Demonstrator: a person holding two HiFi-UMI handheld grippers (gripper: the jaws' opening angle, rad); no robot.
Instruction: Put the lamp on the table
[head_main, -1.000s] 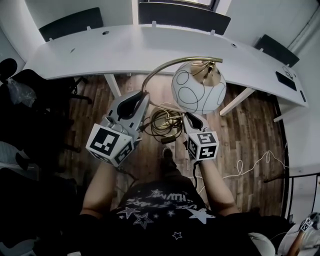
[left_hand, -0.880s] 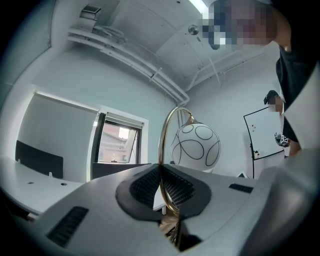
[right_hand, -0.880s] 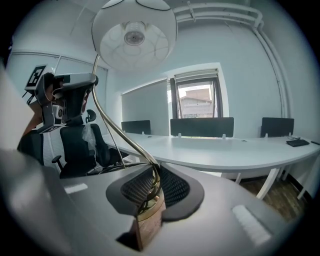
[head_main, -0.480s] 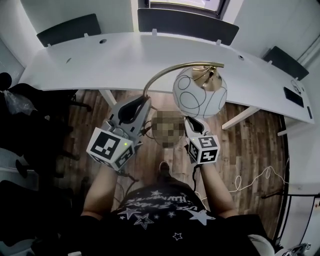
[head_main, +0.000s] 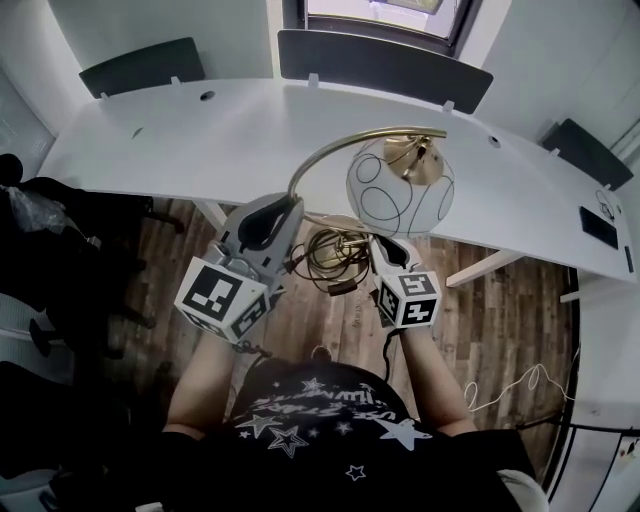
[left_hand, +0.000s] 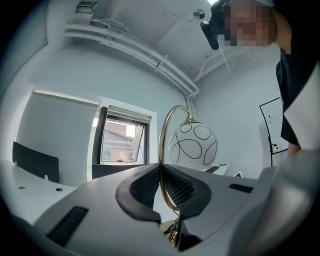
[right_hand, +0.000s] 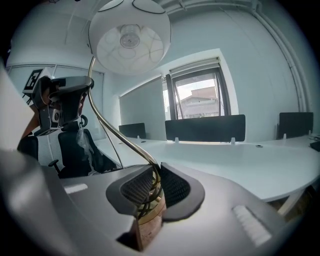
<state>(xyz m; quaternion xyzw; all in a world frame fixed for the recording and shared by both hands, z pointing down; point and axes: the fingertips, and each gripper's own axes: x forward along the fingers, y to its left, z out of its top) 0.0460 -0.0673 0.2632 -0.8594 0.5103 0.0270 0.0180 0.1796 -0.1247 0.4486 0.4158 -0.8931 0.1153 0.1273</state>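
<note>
White laminate fills the top of the head view: the table sweeps across in a long curve, straight ahead of both grippers, and the wooden floor shows below its near edge. Against that edge is the lamp, carried in the air and not yet resting on anything. It is upright, its long axis running from the base low down by the person up through a brass arm that arcs over to the right and ends in a white globe shade with dark looping lines. From above, the shade overlaps the table's near edge, so the top of the lamp leads and the base trails on the person's side (the base is what has to clear the edge and land flat, I judge). A coil of cord hangs between the two grippers, over the floor. The left gripper is clamped tight on the thin brass arm, its pads meeting on either side of it. The right gripper is closed lower down, on the stem just above the base, with what look like loops of cord caught in the same bite. Both point towards the table and seem about equally near it, the left holding a little higher on the lamp. The coming move therefore looks like a straight carry forward and then a lowering onto the top.
</note>
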